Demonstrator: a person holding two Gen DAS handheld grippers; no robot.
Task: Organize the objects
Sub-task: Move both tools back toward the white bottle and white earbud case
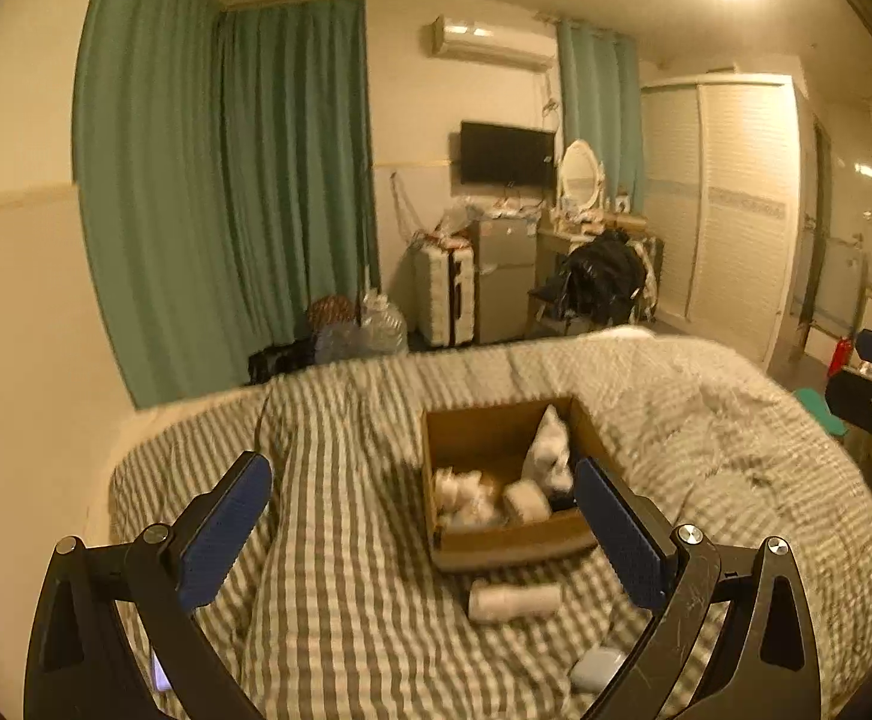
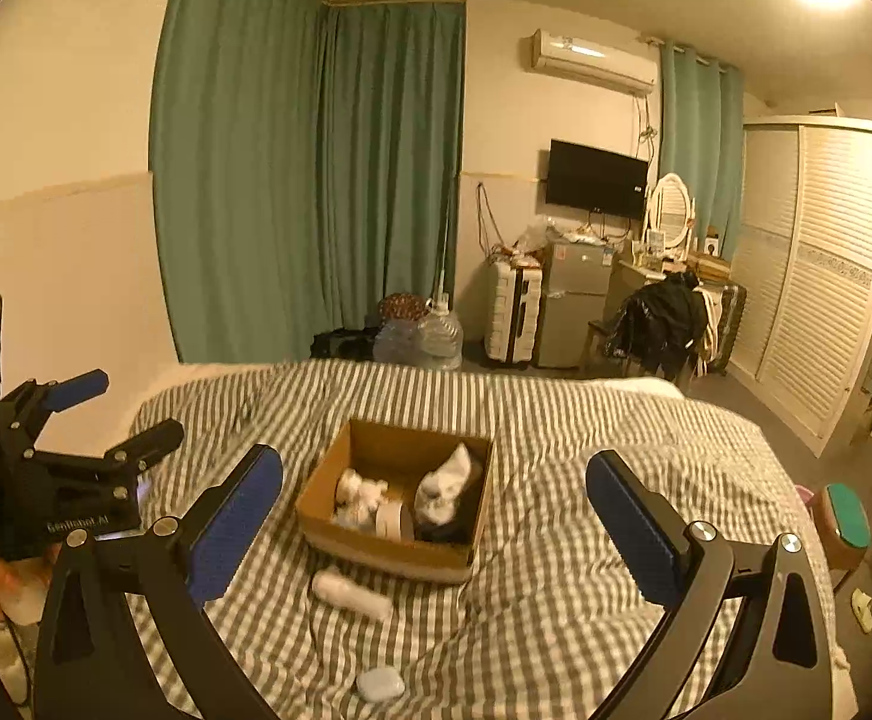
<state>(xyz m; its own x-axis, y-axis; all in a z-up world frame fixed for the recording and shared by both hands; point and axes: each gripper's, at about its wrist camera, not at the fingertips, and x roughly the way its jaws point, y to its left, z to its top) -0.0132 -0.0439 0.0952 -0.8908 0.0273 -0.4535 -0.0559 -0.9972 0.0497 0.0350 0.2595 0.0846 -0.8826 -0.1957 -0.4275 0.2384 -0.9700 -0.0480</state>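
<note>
Striped bed, box mid-bed, both tongs spread, empty

Your left gripper hangs wide apart over the striped bed; the brown cardboard box sits ahead, a white cylindrical bottle just before it.

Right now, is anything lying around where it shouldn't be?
Yes. A white bottle lies on its side on the striped bedspread, just outside the cardboard box, and a small pale blue case sits loose nearer the camera. The other white things are already in the box. Both grippers are open and empty.
</note>
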